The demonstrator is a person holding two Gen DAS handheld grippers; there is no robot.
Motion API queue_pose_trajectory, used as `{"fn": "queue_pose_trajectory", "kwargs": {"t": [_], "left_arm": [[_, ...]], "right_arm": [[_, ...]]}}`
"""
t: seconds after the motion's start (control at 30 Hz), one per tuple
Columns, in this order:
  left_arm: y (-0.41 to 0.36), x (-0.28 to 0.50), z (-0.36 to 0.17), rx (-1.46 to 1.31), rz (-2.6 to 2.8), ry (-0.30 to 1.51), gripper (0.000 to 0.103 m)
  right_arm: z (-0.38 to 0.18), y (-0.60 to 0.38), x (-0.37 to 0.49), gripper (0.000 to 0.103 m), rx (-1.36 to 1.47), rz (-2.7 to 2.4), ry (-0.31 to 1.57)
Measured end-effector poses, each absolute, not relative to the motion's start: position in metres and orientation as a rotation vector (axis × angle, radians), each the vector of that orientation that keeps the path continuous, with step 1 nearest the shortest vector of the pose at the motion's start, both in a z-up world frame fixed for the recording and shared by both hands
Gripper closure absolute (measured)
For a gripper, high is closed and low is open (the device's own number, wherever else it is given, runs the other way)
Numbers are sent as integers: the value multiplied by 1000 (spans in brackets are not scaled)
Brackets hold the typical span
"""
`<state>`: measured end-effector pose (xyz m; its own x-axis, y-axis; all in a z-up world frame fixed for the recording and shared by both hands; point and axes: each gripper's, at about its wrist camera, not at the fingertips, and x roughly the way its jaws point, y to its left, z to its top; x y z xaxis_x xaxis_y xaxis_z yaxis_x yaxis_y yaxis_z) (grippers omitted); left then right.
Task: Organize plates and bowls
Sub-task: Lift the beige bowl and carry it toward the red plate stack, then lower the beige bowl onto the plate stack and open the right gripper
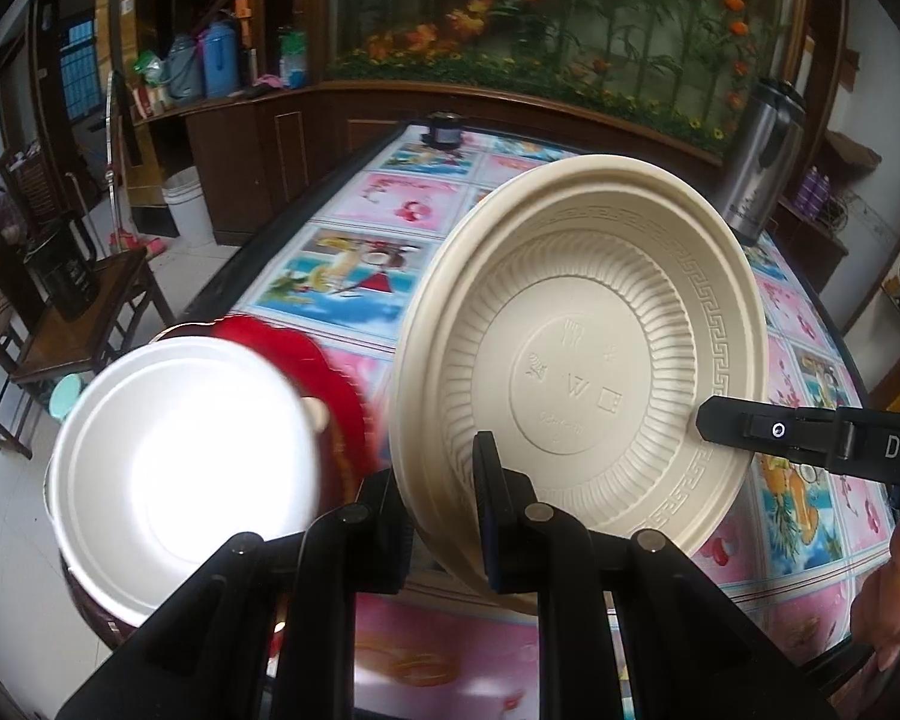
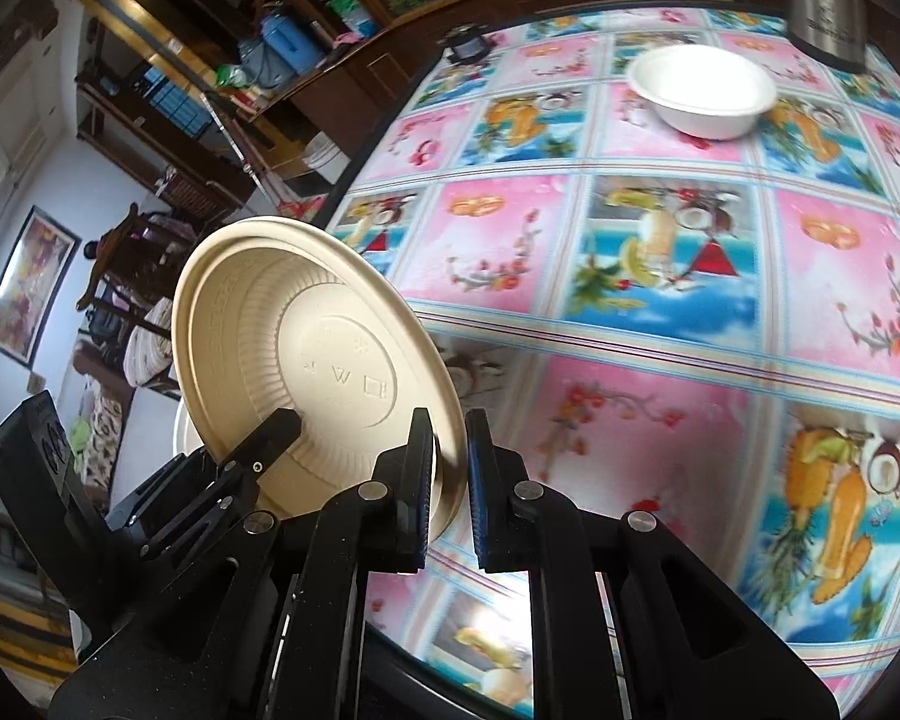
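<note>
A beige plate (image 1: pixel 582 360) is held on edge above the table, its ribbed underside facing both cameras. My left gripper (image 1: pixel 435 516) is shut on its lower rim. My right gripper (image 2: pixel 450 480) is shut on the opposite rim of the same plate (image 2: pixel 306 372); one of its fingertips (image 1: pixel 720 420) shows in the left wrist view. A white bowl (image 1: pixel 180 480) sits on a red plate (image 1: pixel 324 372) at the table's near left corner. Another white bowl (image 2: pixel 702 90) stands at the far side of the table.
The table has a colourful fruit-pattern cloth (image 2: pixel 660 276). A steel kettle (image 1: pixel 762 162) stands at the far right, also in the right wrist view (image 2: pixel 828 0). A small dark object (image 1: pixel 444 129) sits at the far edge. Chairs (image 1: pixel 60 312) and a white bin (image 1: pixel 189 204) stand on the floor left.
</note>
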<state>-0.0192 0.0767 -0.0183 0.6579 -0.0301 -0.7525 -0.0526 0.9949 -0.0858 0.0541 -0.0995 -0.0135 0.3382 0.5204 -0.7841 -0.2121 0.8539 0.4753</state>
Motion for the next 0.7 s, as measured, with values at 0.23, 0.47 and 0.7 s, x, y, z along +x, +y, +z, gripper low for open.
{"fn": "queue_pose_trajectory", "kwargs": {"t": [0.23,0.47,0.7], "left_arm": [[106,-26,-14,-122,77,832,86],[140,-31,-11,-142,156,817,86],[168,-38,-10,-155,228,811,85]], "right_arm": [[-7,-58,55,92,260,545,1137],[-6,-14,59,92,205,606,1148],[-10,29,58,92,149,663,1166]]}}
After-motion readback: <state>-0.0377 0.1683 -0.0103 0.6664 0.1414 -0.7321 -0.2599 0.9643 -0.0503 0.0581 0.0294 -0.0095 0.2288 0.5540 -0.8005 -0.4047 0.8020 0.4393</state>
